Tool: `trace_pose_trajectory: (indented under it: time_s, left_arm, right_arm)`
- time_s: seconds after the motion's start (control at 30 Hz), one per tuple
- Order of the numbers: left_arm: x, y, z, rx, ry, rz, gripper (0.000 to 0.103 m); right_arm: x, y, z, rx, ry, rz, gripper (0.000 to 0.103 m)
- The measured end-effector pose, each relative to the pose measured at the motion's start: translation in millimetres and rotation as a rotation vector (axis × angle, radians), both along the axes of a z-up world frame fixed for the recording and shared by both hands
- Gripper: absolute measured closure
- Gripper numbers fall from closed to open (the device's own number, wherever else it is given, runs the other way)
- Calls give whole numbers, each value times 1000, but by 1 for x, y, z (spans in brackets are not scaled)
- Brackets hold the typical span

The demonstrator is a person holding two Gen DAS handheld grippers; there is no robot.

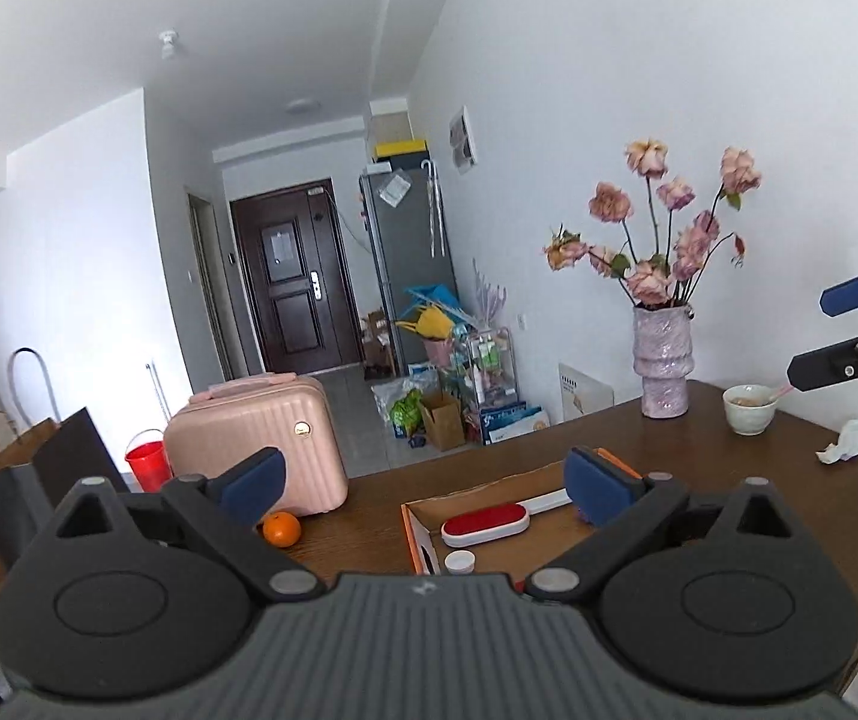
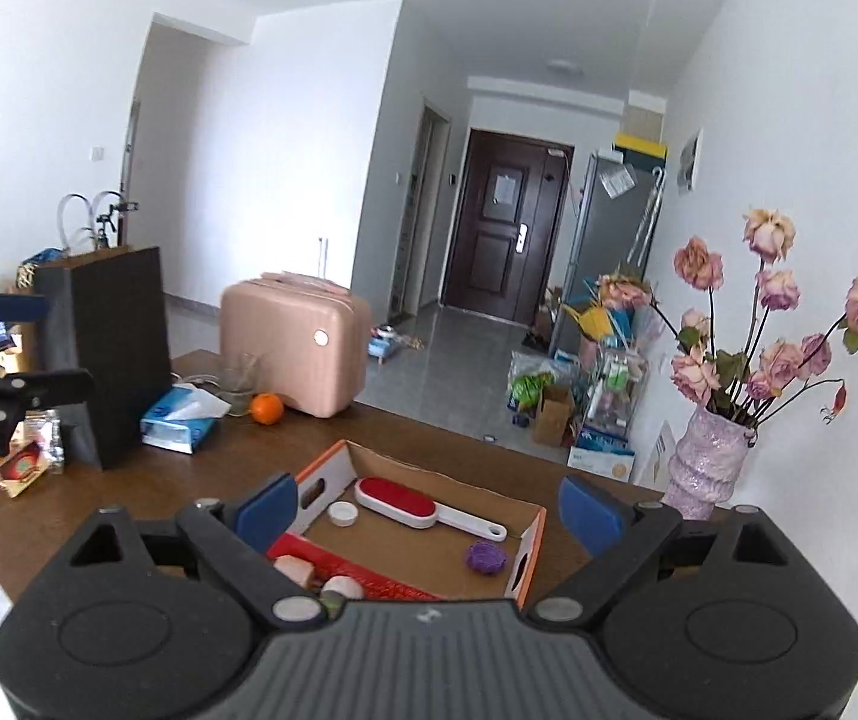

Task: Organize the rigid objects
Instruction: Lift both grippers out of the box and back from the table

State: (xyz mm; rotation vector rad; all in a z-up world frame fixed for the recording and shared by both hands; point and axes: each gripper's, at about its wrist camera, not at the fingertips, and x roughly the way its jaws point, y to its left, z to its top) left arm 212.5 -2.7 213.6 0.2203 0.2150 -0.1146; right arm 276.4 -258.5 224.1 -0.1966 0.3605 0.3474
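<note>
I am holding my left gripper (image 1: 426, 489) and right gripper (image 2: 429, 510) spread wide with nothing between the jaws, above the cardboard box (image 2: 534, 531) on the desk (image 2: 189, 480), where the red lint brush (image 2: 396, 501) is lying beside a white cap (image 2: 343, 513).

Cardboard box (image 2: 534, 531), shallow, open-topped, orange-edged, with hand slots, lower centre of frame on the bench. Inside: lint brush (image 2: 396, 502), white body with red pad, lying flat, handle toward lower right; white round cap (image 2: 343, 513) just left of it; purple ridged disc (image 2: 485, 557) at lower right; red basket (image 2: 363, 577) at lower left, partly hidden.
</note>
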Motion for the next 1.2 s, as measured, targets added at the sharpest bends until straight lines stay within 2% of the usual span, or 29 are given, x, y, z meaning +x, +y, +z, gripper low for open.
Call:
trace_pose_trajectory:
  time_s: [0.1, 0.2, 0.23, 0.3, 0.4, 0.5, 0.6, 0.67, 0.73, 0.77, 0.87, 1.07, 1.2]
  left_arm:
    - [-35, 7, -11, -37, -32, 47, 0]
    - [-85, 18, -47, -54, -67, 81, 0]
    - [-101, 22, -62, -57, -69, 96, 0]
    - [-129, 31, -89, -75, -83, 116, 0]
    - [-161, 44, -124, -78, -63, 154, 0]
    - [-193, 55, -156, -123, -113, 210, 0]
    - [-213, 62, -192, -152, -116, 272, 0]
    - [-214, 64, -212, -136, -79, 273, 0]
    - [-204, 63, -219, -90, -24, 281, 0]
    - [-202, 65, -221, -106, -24, 292, 0]
    - [-201, 69, -221, -164, -23, 298, 0]
    - [-186, 54, -232, -128, 10, 269, 0]
    - [-161, 38, -242, -142, 70, 221, 0]
  right_arm:
    - [-35, -8, -5, 51, -24, 0, 9]
    - [-82, -18, -27, 100, -90, 28, 5]
    - [-99, -20, -37, 98, -118, 33, 0]
    - [-133, -21, -63, 85, -173, 30, 0]
    - [-178, -18, -103, 53, -221, 31, 0]
    - [-202, -14, -146, 66, -206, -11, 0]
    - [-220, -9, -189, 107, -189, -69, 0]
    - [-233, -4, -213, 100, -187, -118, 0]
    - [-240, -2, -231, 125, -153, -108, 0]
    - [-239, -1, -236, 137, -124, -100, 0]
    - [-232, 4, -240, 104, -118, -153, 0]
    - [-219, -5, -249, 161, -126, -214, 0]
    - [-198, -9, -262, 202, -77, -227, 0]
